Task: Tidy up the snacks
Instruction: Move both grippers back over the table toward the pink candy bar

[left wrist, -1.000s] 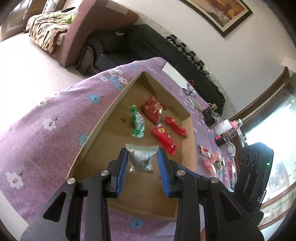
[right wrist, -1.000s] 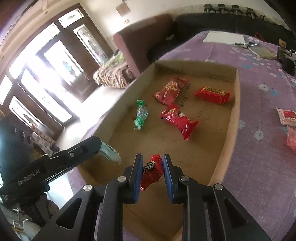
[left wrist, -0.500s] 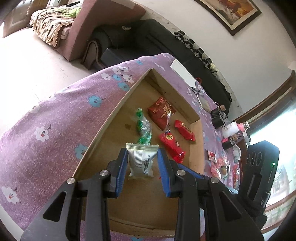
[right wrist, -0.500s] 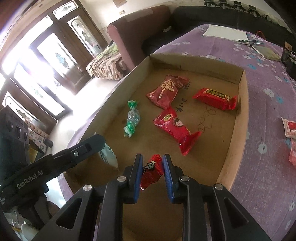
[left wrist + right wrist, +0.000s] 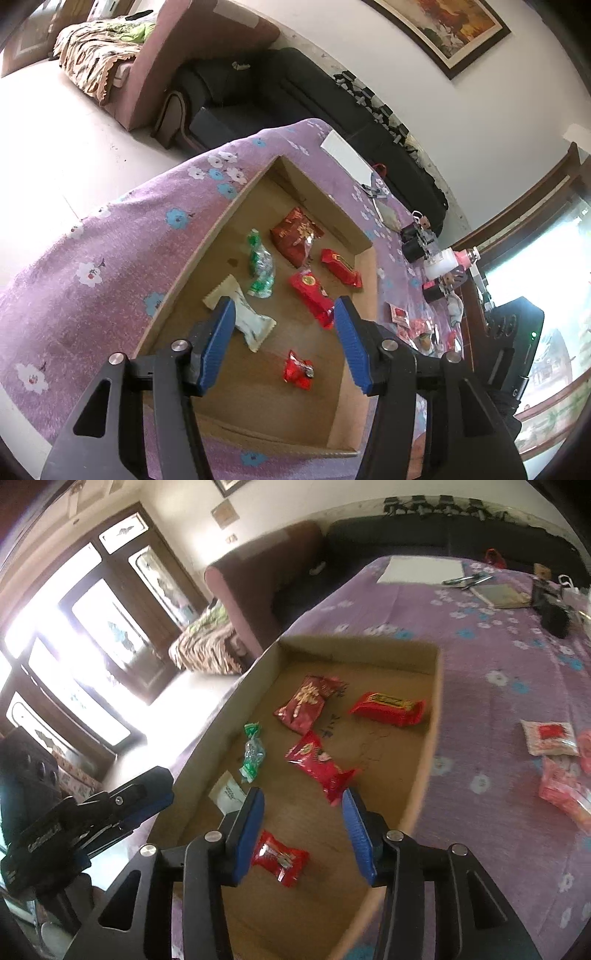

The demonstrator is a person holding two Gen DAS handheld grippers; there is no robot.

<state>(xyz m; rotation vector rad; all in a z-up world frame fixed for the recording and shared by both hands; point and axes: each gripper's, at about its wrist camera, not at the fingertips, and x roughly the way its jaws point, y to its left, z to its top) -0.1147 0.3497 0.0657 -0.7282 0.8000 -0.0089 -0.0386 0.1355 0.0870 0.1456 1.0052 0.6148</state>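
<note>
Little can be read here. In the right wrist view, the black body of the left tongs [image 5: 144,805] carries a white brand mark, blurred and only partly legible, that seems to begin "Gen". There is dark handwriting on the floor of the cardboard box [image 5: 437,716], gold characters on the dark red snack packet [image 5: 308,703], yellow print along the red snack bar [image 5: 388,707], and grey print on the white snack packet [image 5: 229,794], but all of these are too small or too blurred to make out.
</note>
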